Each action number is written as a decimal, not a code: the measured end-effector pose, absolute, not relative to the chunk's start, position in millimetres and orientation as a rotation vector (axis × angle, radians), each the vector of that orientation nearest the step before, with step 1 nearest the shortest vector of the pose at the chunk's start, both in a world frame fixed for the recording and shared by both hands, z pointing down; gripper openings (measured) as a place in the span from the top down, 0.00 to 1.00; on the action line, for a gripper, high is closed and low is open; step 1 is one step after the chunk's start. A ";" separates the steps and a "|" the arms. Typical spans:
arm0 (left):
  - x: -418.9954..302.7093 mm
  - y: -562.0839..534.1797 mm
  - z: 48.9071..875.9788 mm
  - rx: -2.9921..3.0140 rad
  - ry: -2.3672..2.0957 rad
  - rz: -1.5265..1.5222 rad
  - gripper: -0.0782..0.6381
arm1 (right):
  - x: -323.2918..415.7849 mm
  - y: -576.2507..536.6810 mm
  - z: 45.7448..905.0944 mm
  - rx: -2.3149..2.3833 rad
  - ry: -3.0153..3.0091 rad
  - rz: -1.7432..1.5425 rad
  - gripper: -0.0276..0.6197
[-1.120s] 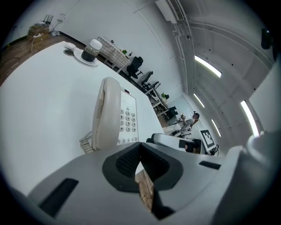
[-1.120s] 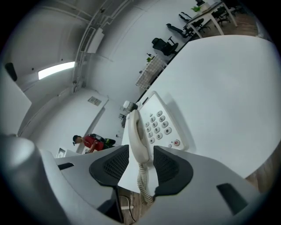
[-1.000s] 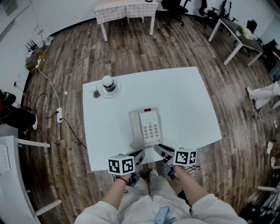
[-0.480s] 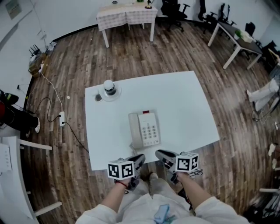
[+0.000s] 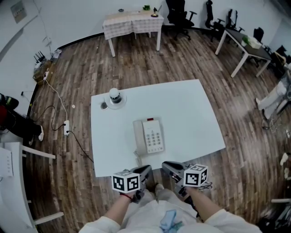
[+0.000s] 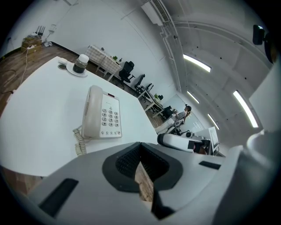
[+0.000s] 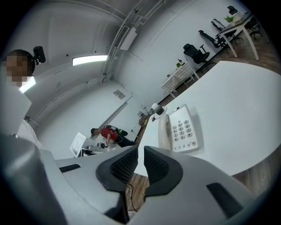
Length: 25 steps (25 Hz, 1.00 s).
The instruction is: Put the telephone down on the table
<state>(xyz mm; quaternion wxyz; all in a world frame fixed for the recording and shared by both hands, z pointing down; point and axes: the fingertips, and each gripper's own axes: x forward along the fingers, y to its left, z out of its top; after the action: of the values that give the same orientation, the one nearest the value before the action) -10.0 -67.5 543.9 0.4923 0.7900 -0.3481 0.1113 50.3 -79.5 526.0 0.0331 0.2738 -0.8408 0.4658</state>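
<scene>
I see the telephone (image 5: 148,136) flat on the table (image 5: 191,113), long axis running away from me, just beyond both grippers. The left gripper (image 5: 144,172) is pressed together and a shade nearer; the right gripper (image 5: 169,167) has just been closing to a slit (nothing held).

Jar w/ white lid (image 5: 114,94) sits on saucer (image 5: 122,100), small dark disc (image 5: 104,106) just left of it. Wood floor (image 5: 82,68): power strip (image 5: 67,127) w/ cables (image 5: 54,97) at left. Far end: checked-cloth table (image 5: 132,20), black office chairs (image 5: 178,13), white desk (image 5: 246,44) at right.

Bright, even light from ceiling strips (image 6: 196,63); edges fisheye-bent.
</scene>
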 end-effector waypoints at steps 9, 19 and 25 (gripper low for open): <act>0.8 -50.2 529.7 1.961 -0.867 0.236 0.89 | 56.8 -56.2 508.3 0.768 -2.660 1.324 0.88; 6.7 -36.4 522.4 1.976 -0.883 0.245 0.89 | 60.8 -45.0 503.6 0.741 -2.677 1.321 0.88; 10.4 -33.3 518.5 1.985 -0.896 0.225 0.89 | 65.6 -42.4 504.0 0.742 -2.685 1.310 0.88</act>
<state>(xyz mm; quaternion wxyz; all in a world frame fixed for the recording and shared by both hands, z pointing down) 10.4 -33.3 518.5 0.4583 0.8058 -0.3637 0.0913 65.6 -42.4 504.0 0.0318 0.2410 -0.8718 0.4254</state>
